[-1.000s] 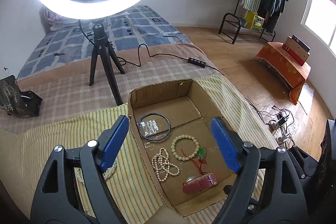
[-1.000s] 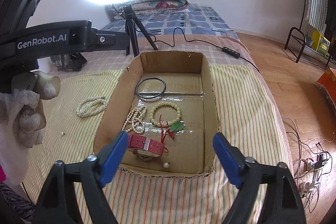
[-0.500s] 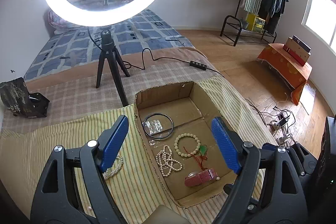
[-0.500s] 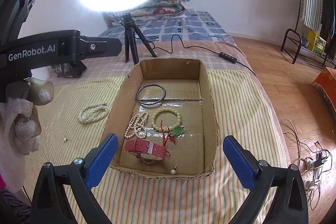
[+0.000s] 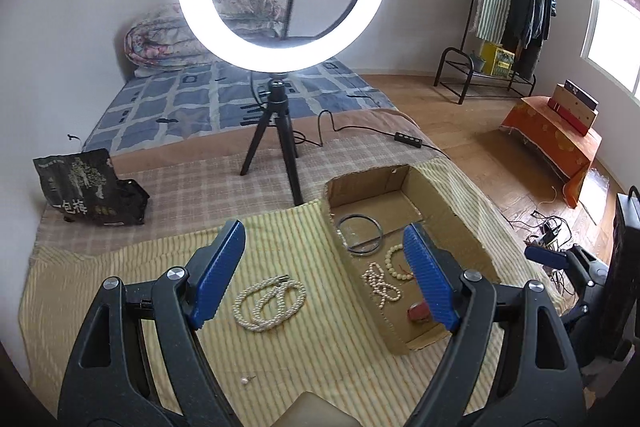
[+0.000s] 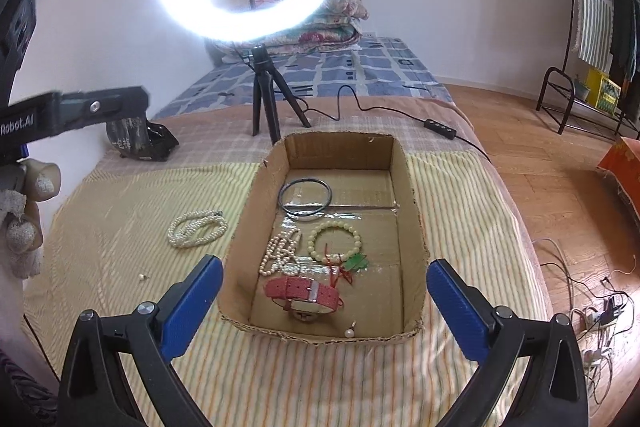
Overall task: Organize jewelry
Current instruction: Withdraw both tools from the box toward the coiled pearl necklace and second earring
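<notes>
Lying on the striped cloth [image 5: 132, 267], a pearl necklace [image 5: 269, 302] sits beside the box [image 6: 412, 211]. Both grippers, left [image 5: 326, 277] and right [image 6: 320, 307], have wide, empty jaws.

bare striped cloth [image 5: 320, 359] ahead, cardboard box wall [image 5: 360, 291] – right, tripod [image 5: 276, 147] beyond
</notes>
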`<control>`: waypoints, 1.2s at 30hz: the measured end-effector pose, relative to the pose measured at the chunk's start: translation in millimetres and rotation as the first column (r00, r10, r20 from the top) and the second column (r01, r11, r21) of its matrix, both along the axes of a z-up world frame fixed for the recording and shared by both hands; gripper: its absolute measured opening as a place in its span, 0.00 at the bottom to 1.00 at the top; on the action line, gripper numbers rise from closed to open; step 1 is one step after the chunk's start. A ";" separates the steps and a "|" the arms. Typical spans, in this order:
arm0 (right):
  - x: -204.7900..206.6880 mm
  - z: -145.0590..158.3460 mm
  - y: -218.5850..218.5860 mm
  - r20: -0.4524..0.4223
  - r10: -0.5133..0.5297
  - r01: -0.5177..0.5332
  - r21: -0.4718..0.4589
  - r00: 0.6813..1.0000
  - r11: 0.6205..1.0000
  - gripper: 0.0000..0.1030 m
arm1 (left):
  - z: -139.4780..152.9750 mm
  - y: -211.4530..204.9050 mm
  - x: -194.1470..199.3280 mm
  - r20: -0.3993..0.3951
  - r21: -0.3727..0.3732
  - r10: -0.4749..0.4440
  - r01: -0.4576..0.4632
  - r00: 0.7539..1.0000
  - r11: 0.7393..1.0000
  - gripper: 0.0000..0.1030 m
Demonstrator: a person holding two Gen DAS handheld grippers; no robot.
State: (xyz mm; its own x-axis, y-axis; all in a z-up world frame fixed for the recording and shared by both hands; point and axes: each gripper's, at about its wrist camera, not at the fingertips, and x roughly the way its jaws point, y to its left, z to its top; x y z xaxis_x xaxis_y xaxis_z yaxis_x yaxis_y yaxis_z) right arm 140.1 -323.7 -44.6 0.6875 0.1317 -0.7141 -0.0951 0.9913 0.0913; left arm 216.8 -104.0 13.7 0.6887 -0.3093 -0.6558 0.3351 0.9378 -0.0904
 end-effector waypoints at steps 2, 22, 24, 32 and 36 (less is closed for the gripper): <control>0.2 2.6 1.3 0.006 0.000 0.000 0.011 1.000 1.000 1.00 | -0.1 17.7 -2.0 0.003 0.001 0.016 -0.016 1.000 1.000 0.81; 23.6 13.2 49.6 -0.016 0.109 -0.105 0.148 0.994 0.983 0.91 | -80.8 114.3 -34.7 -0.112 0.085 0.048 -0.039 0.993 0.996 0.81; 28.5 13.5 62.2 -0.026 0.129 -0.124 0.146 0.991 0.981 0.86 | -88.3 111.2 -38.7 -0.131 0.096 0.020 -0.008 0.991 0.995 0.81; 60.1 0.2 125.0 -0.126 0.217 -0.192 0.186 0.968 0.964 0.72 | -110.2 106.2 -58.7 -0.177 0.041 -0.076 0.084 0.981 0.996 0.81; 77.8 -17.8 158.4 -0.190 0.247 -0.220 0.154 0.950 0.963 0.65 | -121.9 99.4 -67.1 -0.190 0.060 -0.127 0.141 0.974 0.988 0.64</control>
